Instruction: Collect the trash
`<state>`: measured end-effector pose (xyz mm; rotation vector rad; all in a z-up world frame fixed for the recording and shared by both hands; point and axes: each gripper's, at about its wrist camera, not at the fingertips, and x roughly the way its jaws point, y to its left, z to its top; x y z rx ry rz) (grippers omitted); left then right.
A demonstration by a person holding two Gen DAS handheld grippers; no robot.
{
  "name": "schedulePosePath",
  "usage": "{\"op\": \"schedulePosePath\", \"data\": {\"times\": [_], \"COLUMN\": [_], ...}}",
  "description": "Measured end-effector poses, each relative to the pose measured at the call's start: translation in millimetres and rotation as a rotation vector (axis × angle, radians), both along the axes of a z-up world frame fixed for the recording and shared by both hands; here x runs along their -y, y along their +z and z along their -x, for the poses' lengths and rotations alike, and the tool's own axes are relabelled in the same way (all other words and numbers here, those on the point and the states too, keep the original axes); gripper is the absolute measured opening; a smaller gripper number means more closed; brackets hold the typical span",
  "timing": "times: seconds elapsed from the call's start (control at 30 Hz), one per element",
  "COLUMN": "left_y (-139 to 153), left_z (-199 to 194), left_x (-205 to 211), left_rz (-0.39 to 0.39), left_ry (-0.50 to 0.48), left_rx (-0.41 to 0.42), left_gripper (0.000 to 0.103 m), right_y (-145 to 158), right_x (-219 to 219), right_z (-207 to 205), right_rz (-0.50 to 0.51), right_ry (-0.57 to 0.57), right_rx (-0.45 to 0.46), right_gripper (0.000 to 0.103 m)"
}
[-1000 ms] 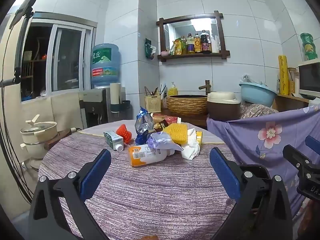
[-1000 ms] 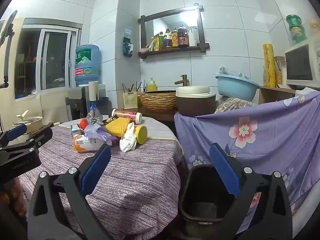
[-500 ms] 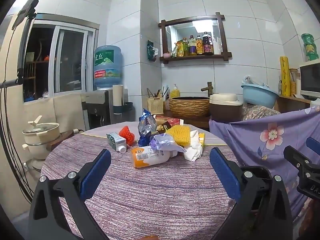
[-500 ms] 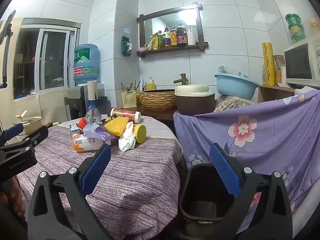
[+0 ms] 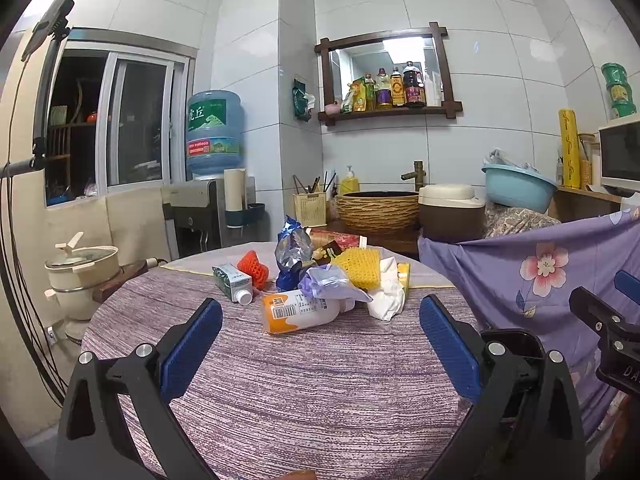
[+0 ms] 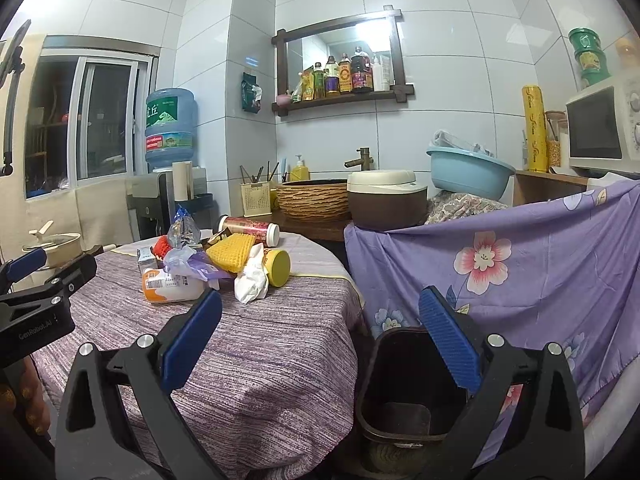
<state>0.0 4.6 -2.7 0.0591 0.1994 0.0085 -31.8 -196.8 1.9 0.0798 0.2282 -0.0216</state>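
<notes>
A pile of trash lies on the far side of the round table (image 5: 280, 380): an orange-and-white bottle (image 5: 298, 312), a small green carton (image 5: 232, 282), an orange net (image 5: 253, 267), a foil wrapper (image 5: 293, 250), a yellow sponge (image 5: 360, 266), crumpled white tissue (image 5: 386, 294), a purple bag (image 5: 328, 282). In the right wrist view the bottle (image 6: 172, 286), tissue (image 6: 251, 280), a yellow cup (image 6: 279, 267) and a tube can (image 6: 248, 229) show. A dark bin (image 6: 404, 384) stands beside the table. My left gripper (image 5: 320, 344) is open, short of the pile. My right gripper (image 6: 320, 344) is open above the bin's near side.
A purple floral cloth (image 6: 520, 272) hangs right of the bin. Behind the table are a wicker basket (image 5: 378, 210), a brown-and-cream cooker (image 5: 450, 214), a water dispenser (image 5: 204, 208) and a blue basin (image 5: 518, 188). A pot (image 5: 82, 268) stands at the left.
Both grippers have moved only slightly; the left view has drifted a little so the pile sits marginally lower and closer. Both stay open and empty.
</notes>
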Motion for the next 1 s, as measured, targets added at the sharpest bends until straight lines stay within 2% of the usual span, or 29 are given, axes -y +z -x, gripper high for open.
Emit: {"op": "schedulePosePath", "data": {"times": [1.0], "left_y": [-0.8], "left_z": [-3.0], "left_x": [-5.8], "left_rz": [0.008], "left_ry": [0.007], "left_rx": [-0.009], "left_gripper": [0.098], "right_y": [0.6], "right_x": [-1.6], "right_z": [-1.6], "right_rz": [-0.001], "right_ry": [0.008], "right_rx": [-0.012], "right_gripper": [0.097]}}
